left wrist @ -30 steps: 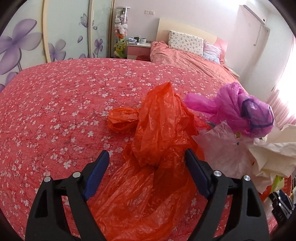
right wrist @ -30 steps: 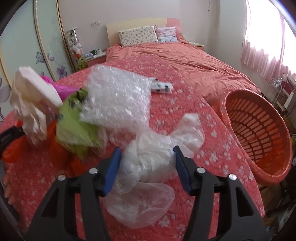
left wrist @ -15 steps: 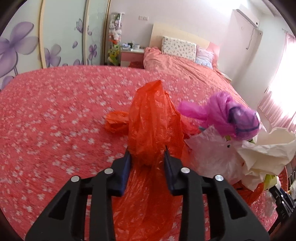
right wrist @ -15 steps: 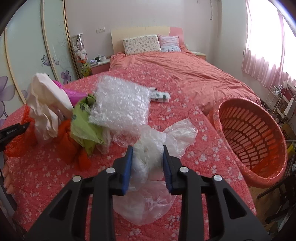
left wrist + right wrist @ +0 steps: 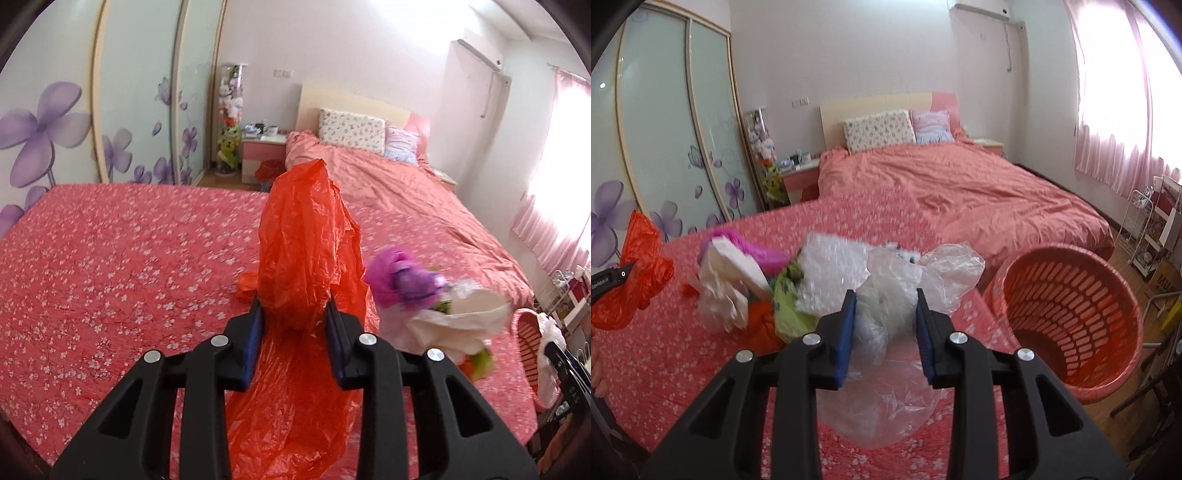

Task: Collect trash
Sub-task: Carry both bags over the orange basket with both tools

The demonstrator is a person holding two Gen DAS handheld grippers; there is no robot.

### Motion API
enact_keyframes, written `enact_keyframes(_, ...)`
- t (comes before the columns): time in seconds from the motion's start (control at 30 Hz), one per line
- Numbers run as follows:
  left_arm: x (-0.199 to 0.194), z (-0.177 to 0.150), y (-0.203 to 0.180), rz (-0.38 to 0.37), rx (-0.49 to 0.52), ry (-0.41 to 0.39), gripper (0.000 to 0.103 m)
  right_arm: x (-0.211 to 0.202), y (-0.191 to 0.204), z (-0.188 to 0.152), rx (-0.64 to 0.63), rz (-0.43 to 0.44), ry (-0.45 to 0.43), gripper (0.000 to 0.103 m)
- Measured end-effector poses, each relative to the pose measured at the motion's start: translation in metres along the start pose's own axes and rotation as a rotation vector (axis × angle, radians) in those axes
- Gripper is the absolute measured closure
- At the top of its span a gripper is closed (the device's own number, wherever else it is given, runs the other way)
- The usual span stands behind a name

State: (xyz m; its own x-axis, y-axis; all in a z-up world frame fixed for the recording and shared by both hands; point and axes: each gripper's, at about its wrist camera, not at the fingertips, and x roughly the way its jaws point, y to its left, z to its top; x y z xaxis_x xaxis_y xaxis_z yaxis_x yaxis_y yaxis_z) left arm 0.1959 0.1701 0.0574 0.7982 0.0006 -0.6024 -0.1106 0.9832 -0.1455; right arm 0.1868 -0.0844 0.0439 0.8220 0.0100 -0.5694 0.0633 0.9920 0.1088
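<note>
My left gripper [image 5: 294, 314] is shut on an orange plastic bag [image 5: 303, 243] and holds it up off the floral red cover [image 5: 110, 266]; the bag also shows at the left of the right wrist view [image 5: 639, 273]. My right gripper [image 5: 885, 314] is shut on a clear plastic bag [image 5: 886, 306], lifted above the cover. An orange slatted basket [image 5: 1067, 314] stands to the right of the cover. A pile of trash stays on the cover: a purple bag [image 5: 399, 280], white paper [image 5: 727, 280], a green wrapper [image 5: 788, 306] and bubble wrap [image 5: 831, 273].
A bed with a pink duvet [image 5: 960, 184] and pillows lies behind. A sliding wardrobe with purple flowers [image 5: 55, 122] fills the left wall. A white wire rack [image 5: 1145, 229] and boxes stand at the right by the pink curtain.
Both grippers closed on their bags, the left on the orange one and the right on the clear one, and then lifted them up from the cover.
</note>
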Motion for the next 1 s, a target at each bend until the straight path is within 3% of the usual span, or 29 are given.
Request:
enact_keyframes(0.4, -0.039, -0.002, -0.079, -0.181, 0.123, -0.049, 0.072, -0.050, -0.048, 0.013, 0.029, -0.036, -0.101, 0.072)
enact_keyframes(1.0, -0.006, -0.043, -0.224, -0.516, 0.287, 0.047, 0.072, -0.066, -0.154, 0.014, 0.137, -0.167, -0.160, 0.072)
